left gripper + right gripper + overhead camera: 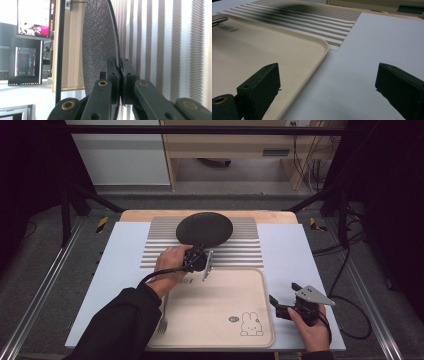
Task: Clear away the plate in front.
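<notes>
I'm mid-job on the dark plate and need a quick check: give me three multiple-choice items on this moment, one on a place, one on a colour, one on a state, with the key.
1. Where is the dark plate?
A. over the striped mat
B. on the beige tray
C. on the floor

2. What colour is the tray?
A. blue
B. beige
C. red

3. How do the right tongs stand?
A. shut on the plate
B. shut on a fork
C. open, holding nothing

Key: 1 A, the high view shows the plate over the stripes, with the left tongs clamped on its rim. 2 B, the tray is pale beige with a rabbit drawing. 3 C, the right gripper view shows the jaws wide apart over the tray's edge and the table.
</notes>
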A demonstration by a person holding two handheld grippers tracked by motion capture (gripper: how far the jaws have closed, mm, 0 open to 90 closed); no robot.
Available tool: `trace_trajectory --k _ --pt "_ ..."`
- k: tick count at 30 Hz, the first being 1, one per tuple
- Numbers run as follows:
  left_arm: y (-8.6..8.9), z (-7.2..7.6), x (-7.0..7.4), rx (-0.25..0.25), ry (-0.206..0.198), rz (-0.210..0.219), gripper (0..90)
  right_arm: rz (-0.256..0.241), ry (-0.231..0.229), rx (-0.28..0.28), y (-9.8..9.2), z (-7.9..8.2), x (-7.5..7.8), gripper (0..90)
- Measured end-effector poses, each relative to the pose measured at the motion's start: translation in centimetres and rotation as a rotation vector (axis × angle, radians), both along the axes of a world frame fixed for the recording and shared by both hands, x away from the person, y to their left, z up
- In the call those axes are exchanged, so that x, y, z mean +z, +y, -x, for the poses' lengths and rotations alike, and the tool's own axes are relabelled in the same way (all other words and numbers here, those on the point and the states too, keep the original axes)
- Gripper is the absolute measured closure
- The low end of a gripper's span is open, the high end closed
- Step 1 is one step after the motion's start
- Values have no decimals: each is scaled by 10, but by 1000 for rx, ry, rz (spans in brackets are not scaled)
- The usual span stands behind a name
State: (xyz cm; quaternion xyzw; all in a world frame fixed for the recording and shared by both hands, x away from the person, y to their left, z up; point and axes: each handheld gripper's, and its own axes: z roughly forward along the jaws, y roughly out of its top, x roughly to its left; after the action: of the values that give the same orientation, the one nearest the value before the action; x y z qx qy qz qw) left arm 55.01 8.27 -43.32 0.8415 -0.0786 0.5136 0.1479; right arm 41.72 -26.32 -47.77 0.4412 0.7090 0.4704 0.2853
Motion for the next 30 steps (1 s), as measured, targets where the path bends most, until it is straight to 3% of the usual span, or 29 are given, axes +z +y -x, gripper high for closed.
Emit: trace_trajectory --k 18,30 --pt "16 67 13 -87 -68 14 869 -1 -7 -2 0 1 2 61" --pt "23 99 12 -117 -86 25 868 -1 -8 -5 0 2 2 60"
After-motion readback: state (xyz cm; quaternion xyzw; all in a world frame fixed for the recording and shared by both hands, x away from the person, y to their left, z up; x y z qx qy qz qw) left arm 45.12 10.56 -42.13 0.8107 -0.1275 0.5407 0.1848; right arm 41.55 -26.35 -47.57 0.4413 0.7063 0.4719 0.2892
